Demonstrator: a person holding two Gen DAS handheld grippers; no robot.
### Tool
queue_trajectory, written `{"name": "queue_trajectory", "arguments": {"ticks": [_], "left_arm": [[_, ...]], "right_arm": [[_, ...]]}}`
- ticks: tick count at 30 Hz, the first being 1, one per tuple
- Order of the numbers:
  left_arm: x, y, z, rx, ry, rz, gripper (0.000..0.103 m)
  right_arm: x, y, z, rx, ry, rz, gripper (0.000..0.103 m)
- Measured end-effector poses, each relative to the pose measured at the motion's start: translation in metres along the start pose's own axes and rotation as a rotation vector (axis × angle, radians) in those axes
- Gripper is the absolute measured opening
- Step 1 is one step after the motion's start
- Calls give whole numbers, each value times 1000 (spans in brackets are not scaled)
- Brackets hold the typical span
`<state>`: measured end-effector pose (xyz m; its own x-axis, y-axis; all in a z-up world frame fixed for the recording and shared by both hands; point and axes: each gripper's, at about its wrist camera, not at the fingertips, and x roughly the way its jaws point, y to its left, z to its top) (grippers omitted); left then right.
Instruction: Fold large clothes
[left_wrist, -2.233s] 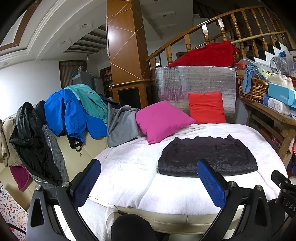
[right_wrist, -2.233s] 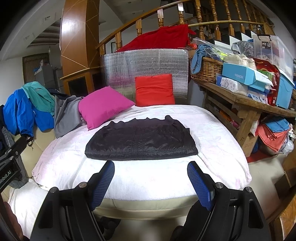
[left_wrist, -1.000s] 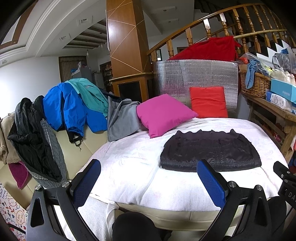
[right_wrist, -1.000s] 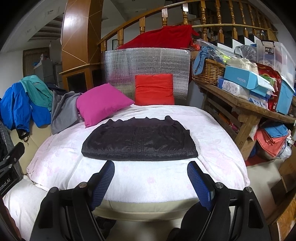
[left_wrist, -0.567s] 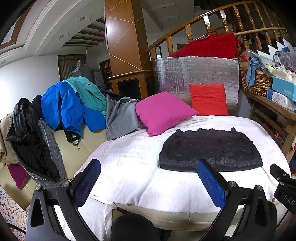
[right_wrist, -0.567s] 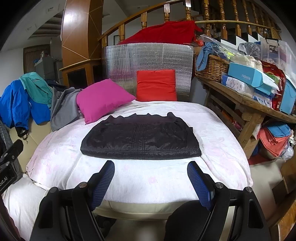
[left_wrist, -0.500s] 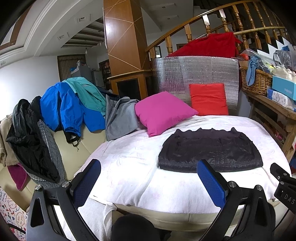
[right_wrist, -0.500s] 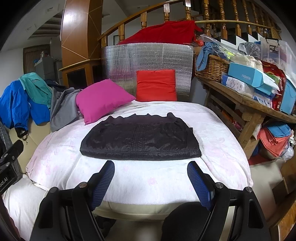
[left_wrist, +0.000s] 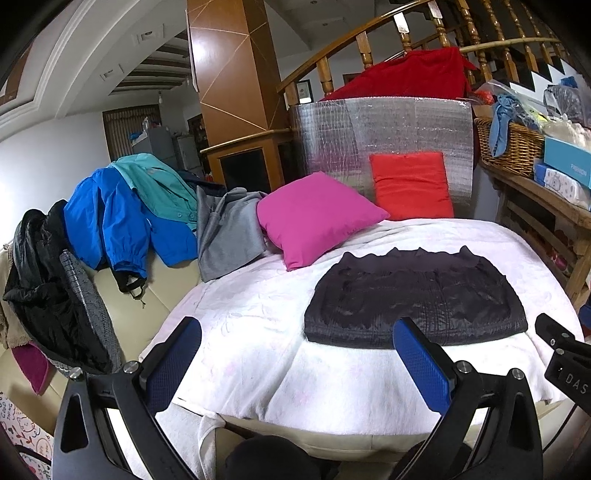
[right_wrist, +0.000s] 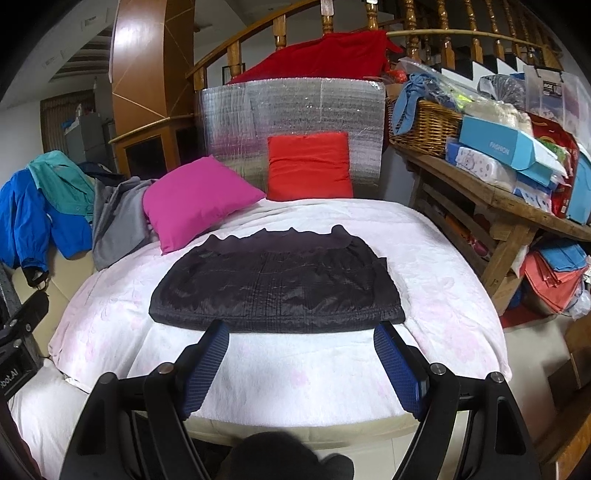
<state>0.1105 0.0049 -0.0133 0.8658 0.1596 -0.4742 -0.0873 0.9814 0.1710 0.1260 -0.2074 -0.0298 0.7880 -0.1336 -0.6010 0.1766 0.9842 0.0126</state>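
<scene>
A black quilted jacket lies folded flat on a round bed with a white-pink blanket; it also shows in the right wrist view. My left gripper is open and empty, held in front of the bed's near edge, left of the jacket. My right gripper is open and empty, just short of the jacket's near edge. Both have blue pads.
A pink pillow and a red pillow lie at the bed's back. Blue, teal, grey and black jackets hang over a sofa back at left. A cluttered wooden table stands at right.
Both grippers have moved slightly closer to the bed and the jacket. The jacket has not moved.
</scene>
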Motion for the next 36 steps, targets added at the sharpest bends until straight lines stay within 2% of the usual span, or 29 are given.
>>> {"name": "queue_trajectory", "arguments": {"ticks": [10,17,24,26,28,31,32,34,35,36], "left_arm": [[34,-11,15,-14,41,29,103],[56,-19,21,-8,62,16,103],[73,-32,21,6,85,-51,103],[78,-34,21,14,92,-95,103],[89,-25,24,-23,98,-163,103],[126,1,31,-115,117,-168,103],[150,16,33,-151,142,-137,103],[197,43,32,-204,198,-74,103],[229,63,28,-235,237,-17,103],[247,74,25,-246,252,26,102]], "right_arm": [[46,6,18,-29,44,38,83],[71,7,25,-29,72,30,83],[87,2,20,-27,108,-8,83],[90,-3,21,-8,109,-18,83],[97,-11,24,1,112,-20,83],[119,-48,31,55,120,-54,83],[126,-60,33,78,127,-68,83],[154,-110,36,183,147,-105,83],[168,-133,37,230,156,-136,83],[188,-168,35,300,177,-210,83]]}}
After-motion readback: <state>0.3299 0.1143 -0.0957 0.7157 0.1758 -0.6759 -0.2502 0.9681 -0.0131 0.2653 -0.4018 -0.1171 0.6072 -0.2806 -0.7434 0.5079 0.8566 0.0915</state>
